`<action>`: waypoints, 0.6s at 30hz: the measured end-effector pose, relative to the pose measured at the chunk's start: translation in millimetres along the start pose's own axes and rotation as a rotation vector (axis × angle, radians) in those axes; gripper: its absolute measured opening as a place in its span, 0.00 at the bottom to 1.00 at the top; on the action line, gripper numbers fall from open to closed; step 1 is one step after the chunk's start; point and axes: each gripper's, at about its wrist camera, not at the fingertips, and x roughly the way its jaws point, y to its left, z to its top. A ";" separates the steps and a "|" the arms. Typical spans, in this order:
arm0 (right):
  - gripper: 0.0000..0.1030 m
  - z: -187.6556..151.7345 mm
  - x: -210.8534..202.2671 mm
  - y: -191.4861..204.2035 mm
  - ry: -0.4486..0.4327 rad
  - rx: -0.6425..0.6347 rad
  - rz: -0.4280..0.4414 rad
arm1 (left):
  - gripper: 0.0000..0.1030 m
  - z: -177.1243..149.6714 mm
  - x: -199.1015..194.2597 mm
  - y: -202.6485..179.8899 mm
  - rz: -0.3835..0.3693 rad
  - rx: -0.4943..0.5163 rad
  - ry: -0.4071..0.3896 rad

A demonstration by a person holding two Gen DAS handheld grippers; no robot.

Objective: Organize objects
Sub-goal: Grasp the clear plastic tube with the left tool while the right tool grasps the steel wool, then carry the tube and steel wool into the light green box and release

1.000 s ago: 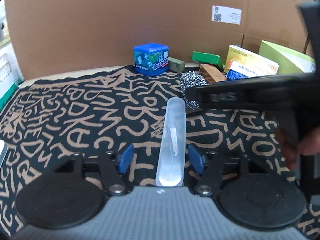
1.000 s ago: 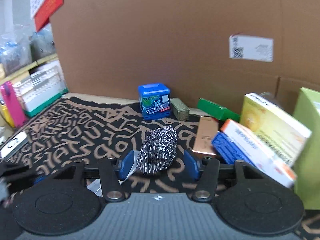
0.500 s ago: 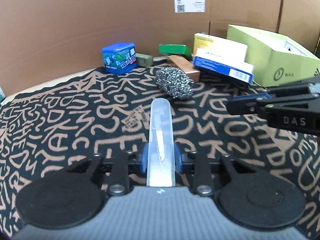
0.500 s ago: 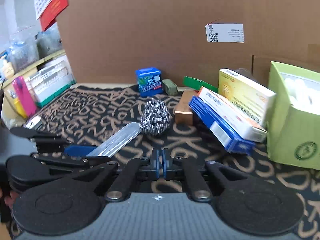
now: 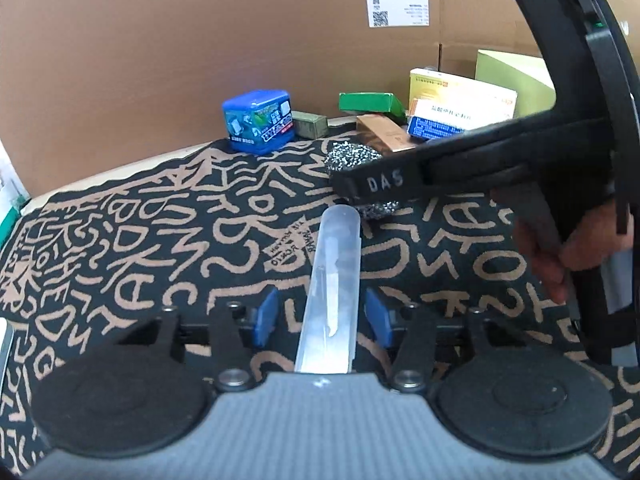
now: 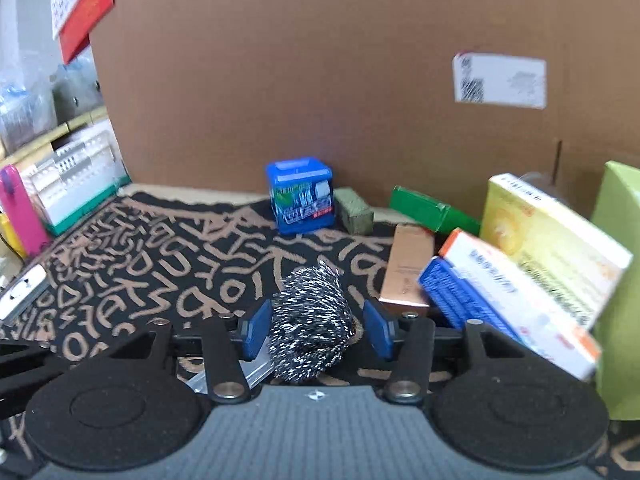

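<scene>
Left gripper (image 5: 320,316) is straddling the clear tube (image 5: 330,292) at lower centre, jaws just reopening, apparently not touching. Right gripper (image 6: 314,330) is likewise bracketing the steel scourer (image 6: 310,324), unclamped, jaws reopening. Boxes at right are seemingly waiting unsorted.

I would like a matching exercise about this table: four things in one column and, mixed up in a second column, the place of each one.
Things:
1. scourer
2. clear tube
3. blue cube
4. copper box

Places:
A. lying between the open jaws of the left gripper
B. at the far edge of the mat, near the cardboard wall
C. between the open jaws of the right gripper
D. on the mat, just left of the leaning blue and white box

Pairs: 1-C, 2-A, 3-B, 4-D
</scene>
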 end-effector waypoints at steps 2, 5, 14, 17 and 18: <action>0.39 -4.0 1.3 -1.6 0.007 0.011 0.010 | 0.47 2.6 3.3 -0.1 -0.004 0.000 -0.003; 0.37 -8.0 -12.1 -3.7 -0.008 0.020 0.004 | 0.50 7.3 9.2 -0.1 -0.003 -0.004 -0.002; 0.37 -23.1 -86.3 -14.1 -0.082 0.022 0.021 | 0.26 14.4 8.6 -7.3 -0.041 0.025 0.030; 0.37 -28.6 -109.8 -19.4 -0.103 0.019 0.018 | 0.26 18.8 -0.7 -14.0 -0.064 0.017 0.025; 0.37 -30.5 -117.9 -21.9 -0.109 0.016 0.015 | 0.26 21.8 -5.3 -17.6 -0.070 0.021 0.014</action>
